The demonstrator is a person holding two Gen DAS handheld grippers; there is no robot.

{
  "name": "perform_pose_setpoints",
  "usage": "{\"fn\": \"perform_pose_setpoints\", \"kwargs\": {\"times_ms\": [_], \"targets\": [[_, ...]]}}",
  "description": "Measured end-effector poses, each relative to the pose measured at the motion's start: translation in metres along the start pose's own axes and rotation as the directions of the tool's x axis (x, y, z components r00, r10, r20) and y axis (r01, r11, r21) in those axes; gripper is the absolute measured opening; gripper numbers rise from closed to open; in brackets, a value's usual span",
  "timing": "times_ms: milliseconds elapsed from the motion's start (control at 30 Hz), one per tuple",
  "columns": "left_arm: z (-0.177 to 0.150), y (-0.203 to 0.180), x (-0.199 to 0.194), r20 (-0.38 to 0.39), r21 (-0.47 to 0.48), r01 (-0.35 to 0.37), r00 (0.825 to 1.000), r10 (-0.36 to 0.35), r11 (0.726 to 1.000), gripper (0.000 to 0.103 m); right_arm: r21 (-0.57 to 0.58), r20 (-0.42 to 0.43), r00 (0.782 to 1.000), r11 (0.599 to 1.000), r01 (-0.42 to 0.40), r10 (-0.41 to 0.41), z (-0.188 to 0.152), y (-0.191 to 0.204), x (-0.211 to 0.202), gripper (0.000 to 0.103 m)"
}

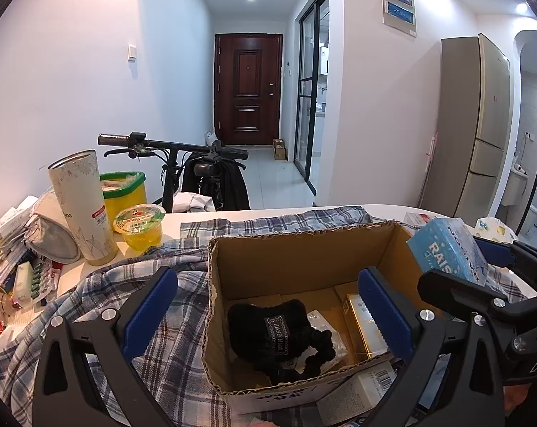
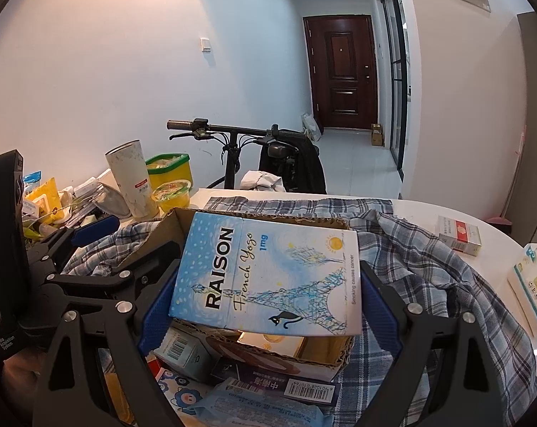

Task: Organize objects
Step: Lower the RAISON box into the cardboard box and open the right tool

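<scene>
An open cardboard box [image 1: 304, 249] stands on a plaid cloth [image 1: 90, 302] on the white table. It holds a black "HAND MADE" pouch [image 1: 268, 323], a black scrunchie [image 1: 314, 352] and a gold box [image 1: 368, 327]. My left gripper [image 1: 268, 272] hangs open over the box, with nothing between its blue pads [image 1: 151, 306]. In the right wrist view a light blue RAISON carton [image 2: 268, 274] hangs flat above the box [image 2: 325, 359], and my right gripper [image 2: 268, 307] is shut on its two sides. The left wrist view shows the same carton [image 1: 446, 249] at the box's right corner.
A tall white tumbler [image 1: 83, 206], a yellow jelly cup [image 1: 140, 224] and a green-lidded yellow tub [image 1: 126, 192] stand at the back left, beside a heap of packets [image 1: 15, 259]. Bicycle handlebars [image 1: 172, 146] lie behind the table. A red cigarette pack [image 2: 460, 235] lies right.
</scene>
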State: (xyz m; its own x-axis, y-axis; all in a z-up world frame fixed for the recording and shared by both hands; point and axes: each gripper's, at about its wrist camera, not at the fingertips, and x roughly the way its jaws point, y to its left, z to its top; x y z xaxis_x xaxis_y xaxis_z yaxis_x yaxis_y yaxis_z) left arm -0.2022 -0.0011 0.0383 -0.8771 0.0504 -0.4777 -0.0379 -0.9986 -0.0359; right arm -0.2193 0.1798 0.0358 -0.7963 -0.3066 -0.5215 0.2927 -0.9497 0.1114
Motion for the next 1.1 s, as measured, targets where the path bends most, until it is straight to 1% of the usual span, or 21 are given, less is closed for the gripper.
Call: {"fn": "perform_pose_setpoints", "kwargs": {"times_ms": [233, 367, 600, 1100], "targets": [[-0.0006, -0.003, -0.002, 0.008, 0.017, -0.007, 1.0, 0.007, 1.0, 0.103, -0.003, 0.001, 1.0, 1.0, 0.009, -0.009, 0.0006, 0.0, -0.0016, 0.091], [-0.0003, -0.0034, -0.0025, 0.011, 0.023, -0.018, 1.0, 0.018, 1.0, 0.103, 0.003, -0.014, 1.0, 1.0, 0.009, -0.009, -0.0001, -0.002, 0.001, 0.091], [-0.0017, -0.001, -0.0031, 0.011, 0.013, -0.02, 1.0, 0.02, 1.0, 0.103, -0.006, -0.031, 0.999, 1.0, 0.011, -0.012, -0.001, 0.0001, 0.0036, 0.091], [-0.0036, -0.0009, -0.0047, 0.003, 0.011, -0.014, 1.0, 0.014, 1.0, 0.103, -0.014, -0.035, 0.999, 1.0, 0.013, -0.013, -0.0018, 0.002, 0.0034, 0.091]]}}
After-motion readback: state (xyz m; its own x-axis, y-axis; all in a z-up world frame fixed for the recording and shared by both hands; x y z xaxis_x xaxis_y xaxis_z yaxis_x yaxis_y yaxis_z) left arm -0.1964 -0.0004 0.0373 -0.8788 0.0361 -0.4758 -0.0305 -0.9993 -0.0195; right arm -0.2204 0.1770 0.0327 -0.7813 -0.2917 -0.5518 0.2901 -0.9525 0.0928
